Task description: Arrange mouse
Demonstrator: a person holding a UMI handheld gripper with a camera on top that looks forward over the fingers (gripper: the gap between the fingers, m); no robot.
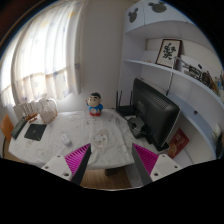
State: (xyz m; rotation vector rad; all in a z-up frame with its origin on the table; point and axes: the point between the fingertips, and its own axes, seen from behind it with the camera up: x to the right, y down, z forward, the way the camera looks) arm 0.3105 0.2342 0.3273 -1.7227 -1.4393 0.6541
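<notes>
mouse well beyond parted jaws

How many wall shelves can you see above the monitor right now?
2. The upper shelf runs high on the wall and holds a framed picture; the lower shelf sits just above the monitor. More may be hidden.

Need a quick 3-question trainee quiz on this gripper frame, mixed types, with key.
1. True or false: the gripper fingers hold something.
2. The figurine stands: A) on the wall shelf B) at the far edge of the desk C) between the fingers.
3. Fill in: the monitor stands at the desk's ____ side.

Key: 1 false, the fingers are open and empty; 2 B; 3 right.
</notes>
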